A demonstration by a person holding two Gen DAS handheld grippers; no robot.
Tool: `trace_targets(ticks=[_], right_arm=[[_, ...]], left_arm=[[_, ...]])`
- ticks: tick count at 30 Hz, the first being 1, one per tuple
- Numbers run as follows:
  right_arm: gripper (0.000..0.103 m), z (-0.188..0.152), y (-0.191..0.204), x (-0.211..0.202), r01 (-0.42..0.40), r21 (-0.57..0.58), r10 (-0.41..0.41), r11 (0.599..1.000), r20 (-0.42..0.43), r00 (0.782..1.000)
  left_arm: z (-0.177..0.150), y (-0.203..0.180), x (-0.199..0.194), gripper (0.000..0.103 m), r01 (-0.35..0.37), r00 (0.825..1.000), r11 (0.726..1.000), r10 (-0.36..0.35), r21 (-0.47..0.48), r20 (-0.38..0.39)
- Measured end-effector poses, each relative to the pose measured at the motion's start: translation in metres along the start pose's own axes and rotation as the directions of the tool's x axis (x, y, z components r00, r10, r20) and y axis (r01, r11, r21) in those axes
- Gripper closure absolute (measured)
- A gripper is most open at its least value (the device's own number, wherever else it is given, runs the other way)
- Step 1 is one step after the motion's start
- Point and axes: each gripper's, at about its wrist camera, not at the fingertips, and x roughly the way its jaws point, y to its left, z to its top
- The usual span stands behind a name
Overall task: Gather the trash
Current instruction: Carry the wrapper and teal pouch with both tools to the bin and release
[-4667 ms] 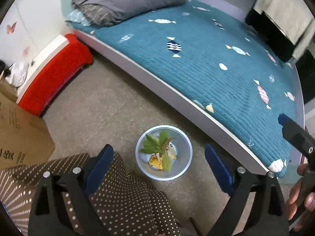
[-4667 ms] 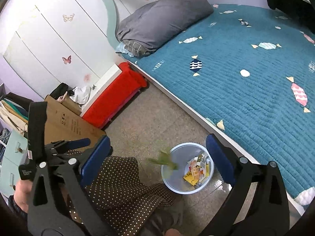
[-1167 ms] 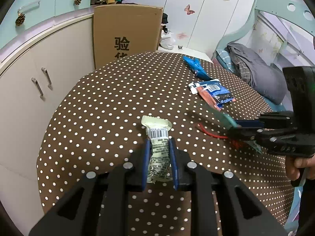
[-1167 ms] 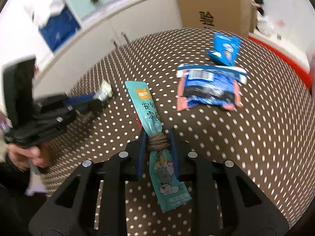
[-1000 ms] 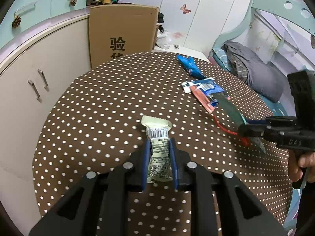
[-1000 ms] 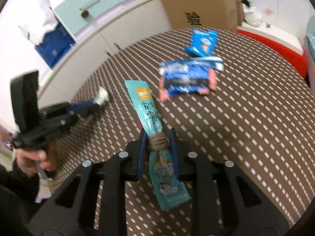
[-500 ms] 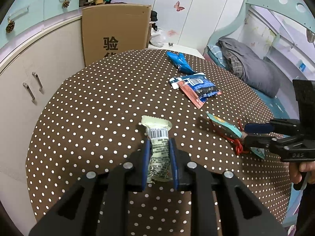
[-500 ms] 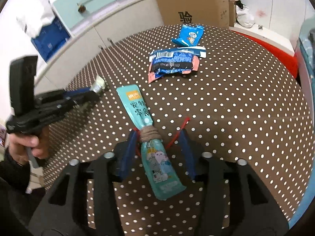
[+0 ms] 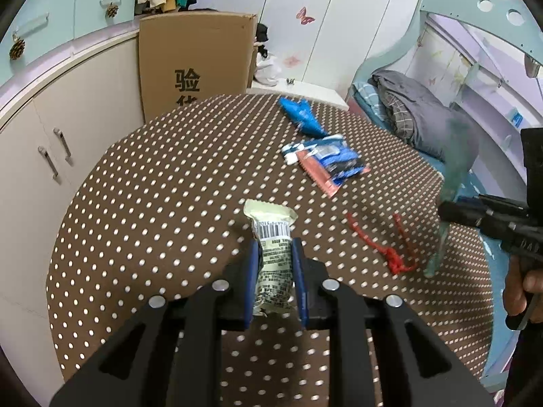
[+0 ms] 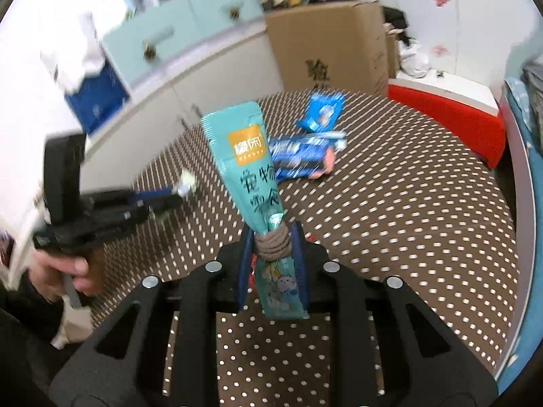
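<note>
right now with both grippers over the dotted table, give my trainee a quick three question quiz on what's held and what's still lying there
1. True or false: the left gripper is shut on a pale green barcoded snack wrapper.
2. Which does the right gripper hold? A) blue wrapper B) teal pouch tied with brown cord C) red string
3. Fill in: the loose red string lies on the ____ tablecloth.

Key
1. True; its pads press the wrapper's sides.
2. B; the teal pouch tied with brown cord is clamped at the cord. The jaws have just been closing on it.
3. Brown polka-dot. Two blue wrappers also lie there.
</note>
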Motion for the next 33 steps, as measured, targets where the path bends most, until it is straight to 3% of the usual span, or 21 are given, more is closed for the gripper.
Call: trace_targets(ticks=[4, 8, 13, 17, 22, 27, 30, 31, 33], right_arm=[[0.08, 0.003, -0.029, -0.037, -0.034, 0.107, 0.022, 0.994, 0.107, 0.994], [0.08, 0.001, -0.055, -0.074, -0.021, 0.166, -0.011, 0.986, 0.186, 0.983], [0.08, -0.016, -0.103, -0.134, 0.017, 0.283, -0.103, 0.959, 0.292, 0.951], [0.08, -0.038, -0.151, -0.161, 0.075, 0.401, -0.214, 0.913, 0.315, 0.925], [0.08, -0.086, -0.236, -0.162, 0.197, 0.591, -0.373, 0.783, 0.191, 0.908], [0.08, -0.133, -0.307, -0.13, 0.27, 0.701, -0.418, 0.66, 0.044, 0.907], [0.08, -0.158, -0.336, -0.111, 0.287, 0.739, -0.408, 0.609, -0.018, 0.913], [0.077, -0.168, -0.347, -0.103, 0.31, 0.755, -0.416, 0.578, -0.054, 0.908], [0.049, -0.184, -0.364, -0.087, 0.319, 0.784, -0.392, 0.532, -0.106, 0.914]], left_arm=[[0.016, -0.02, -0.007, 0.084, 0.032, 0.999, 0.999, -0.033, 0.028, 0.033], [0.031, -0.047, -0.01, 0.084, 0.07, 0.996, 0.995, -0.074, 0.073, 0.055], [0.052, -0.098, -0.009, 0.085, 0.137, 0.986, 0.978, -0.15, 0.156, 0.074], [0.062, -0.142, 0.0, 0.085, 0.195, 0.975, 0.955, -0.213, 0.221, 0.059], [0.07, -0.202, 0.018, 0.085, 0.257, 0.961, 0.921, -0.276, 0.292, 0.025], [0.073, -0.251, 0.044, 0.085, 0.298, 0.951, 0.89, -0.308, 0.346, -0.025], [0.074, -0.279, 0.06, 0.085, 0.319, 0.946, 0.872, -0.32, 0.371, -0.06], [0.075, -0.287, 0.064, 0.085, 0.325, 0.944, 0.867, -0.324, 0.377, -0.07], [0.077, -0.305, 0.073, 0.085, 0.338, 0.94, 0.856, -0.33, 0.391, -0.09]])
